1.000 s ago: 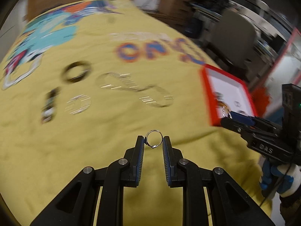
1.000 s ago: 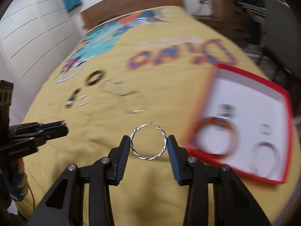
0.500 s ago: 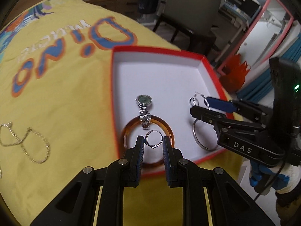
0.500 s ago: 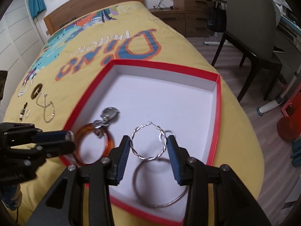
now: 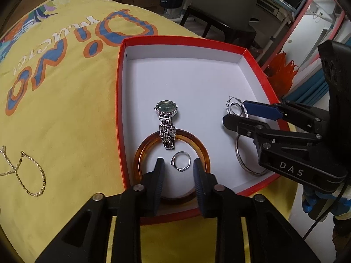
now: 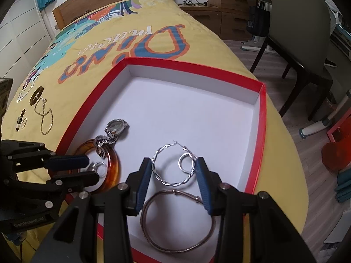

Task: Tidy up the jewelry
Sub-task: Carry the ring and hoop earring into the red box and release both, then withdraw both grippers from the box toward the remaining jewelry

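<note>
A red box point(image 5: 119, 109) with a white floor lies on the yellow blanket. Inside are a silver watch point(image 5: 166, 109), an amber bangle point(image 5: 140, 151), a thin silver bangle point(image 6: 175, 219) and a small plain ring point(image 6: 184, 163). My left gripper point(image 5: 178, 173) hovers over the amber bangle with its jaws opening. A silver ring point(image 5: 181, 164) lies loose between the fingers, touching neither pad. My right gripper point(image 6: 173, 175) is shut on a twisted silver hoop earring point(image 6: 173, 166), held low over the box floor.
On the blanket left of the box lie a gold chain point(image 6: 46, 120), a dark bangle point(image 6: 36, 97) and a small beaded piece point(image 6: 20, 120). The bed's edge drops off just right of the box, where a grey chair point(image 6: 307, 32) stands on the floor.
Both grippers swung from over the blanket to over the red box and sank. The left jaws have parted and let go of the ring. The right still holds the hoop.
</note>
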Demonstrator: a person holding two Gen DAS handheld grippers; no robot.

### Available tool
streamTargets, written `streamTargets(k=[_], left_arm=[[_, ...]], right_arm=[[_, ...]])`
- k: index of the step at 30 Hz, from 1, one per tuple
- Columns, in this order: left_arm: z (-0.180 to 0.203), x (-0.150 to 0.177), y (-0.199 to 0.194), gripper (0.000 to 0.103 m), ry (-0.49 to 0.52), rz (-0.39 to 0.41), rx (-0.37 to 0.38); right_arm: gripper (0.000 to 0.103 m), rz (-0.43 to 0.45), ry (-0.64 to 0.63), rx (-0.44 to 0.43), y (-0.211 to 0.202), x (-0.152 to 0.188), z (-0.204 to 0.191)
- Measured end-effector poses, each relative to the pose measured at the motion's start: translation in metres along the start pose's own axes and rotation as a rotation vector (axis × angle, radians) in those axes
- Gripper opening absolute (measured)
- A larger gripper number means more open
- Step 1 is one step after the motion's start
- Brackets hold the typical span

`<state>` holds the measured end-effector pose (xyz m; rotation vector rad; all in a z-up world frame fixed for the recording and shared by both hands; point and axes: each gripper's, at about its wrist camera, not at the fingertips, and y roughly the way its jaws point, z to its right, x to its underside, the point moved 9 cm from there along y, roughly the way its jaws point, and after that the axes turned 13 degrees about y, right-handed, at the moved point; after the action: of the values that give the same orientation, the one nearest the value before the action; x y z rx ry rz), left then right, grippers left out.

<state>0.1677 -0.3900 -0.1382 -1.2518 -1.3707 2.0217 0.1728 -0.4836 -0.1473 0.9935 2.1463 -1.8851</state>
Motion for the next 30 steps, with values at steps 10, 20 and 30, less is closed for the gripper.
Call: streamTargets(k=[10, 20, 30], left_arm=[[-0.002, -0.001, -0.022, 0.044, -0.005, 0.036, -0.030], [-0.011, 0.029, -0.078, 0.053, -0.046, 0.074, -0.186], [-0.019, 0.093, -0.145, 0.057, -0.077, 0.098, -0.383]], right_arm=[[0.040, 0.002, 0.017, 0.047, -0.018, 0.008, 0.005], [0.040, 0.049, 0.042, 0.004, -0.077, 0.031, -0.022], [0.040, 0.055, 0.031, -0.085, -0.127, 0.086, -0.085]])
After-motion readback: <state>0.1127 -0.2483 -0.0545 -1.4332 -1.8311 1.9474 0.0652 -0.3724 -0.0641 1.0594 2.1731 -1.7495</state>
